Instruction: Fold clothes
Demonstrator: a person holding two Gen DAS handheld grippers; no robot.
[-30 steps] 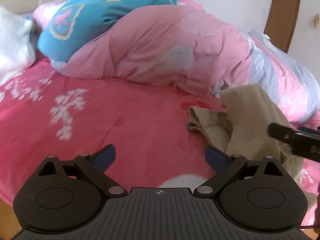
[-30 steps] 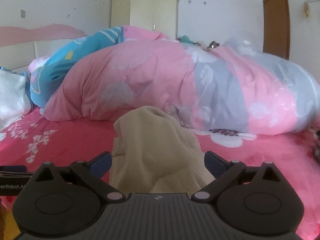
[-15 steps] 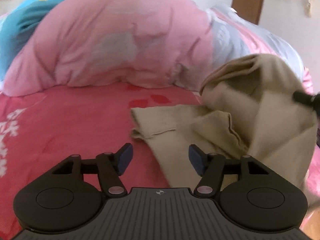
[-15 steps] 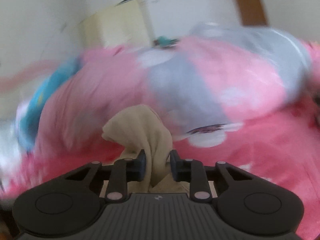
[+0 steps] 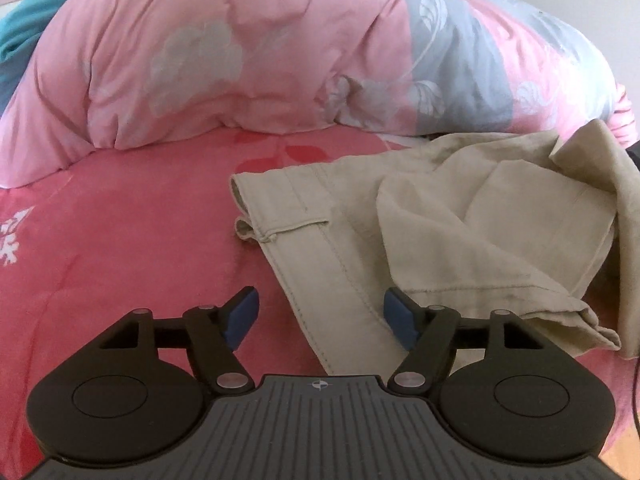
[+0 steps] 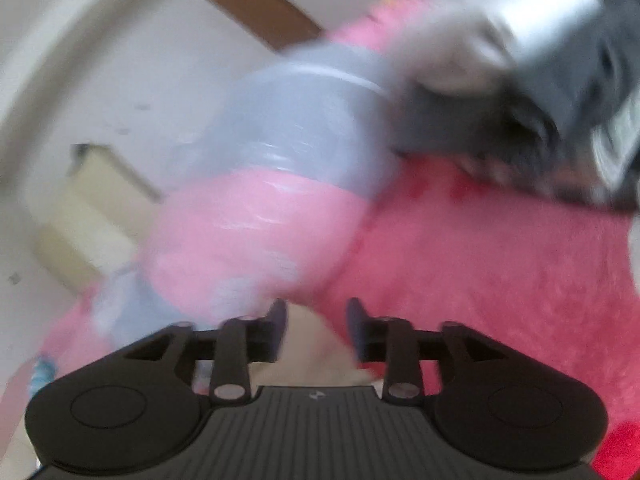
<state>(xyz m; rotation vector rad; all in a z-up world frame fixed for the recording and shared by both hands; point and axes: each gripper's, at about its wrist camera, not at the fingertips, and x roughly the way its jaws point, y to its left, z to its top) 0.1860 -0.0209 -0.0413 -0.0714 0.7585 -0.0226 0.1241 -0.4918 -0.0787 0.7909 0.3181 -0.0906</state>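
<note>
Red bed sheet [image 5: 120, 240], one beige trousers [image 5: 460, 232], one quilt [image 5: 240, 60]

The left wrist camera is looking forward and down over its claw [image 5: 320, 316], close above the bed [image 5: 120, 248], with the quilt [image 5: 240, 60] at 12 o'clock. The right wrist camera is looking more level, rolled and blurred, with the door [image 6: 256, 0] at 11 o'clock. Both views are sharing quilt and bed.

Motion blur smears the right wrist view; the khaki trousers [image 5: 460, 232] run past the frame's right edge.
</note>
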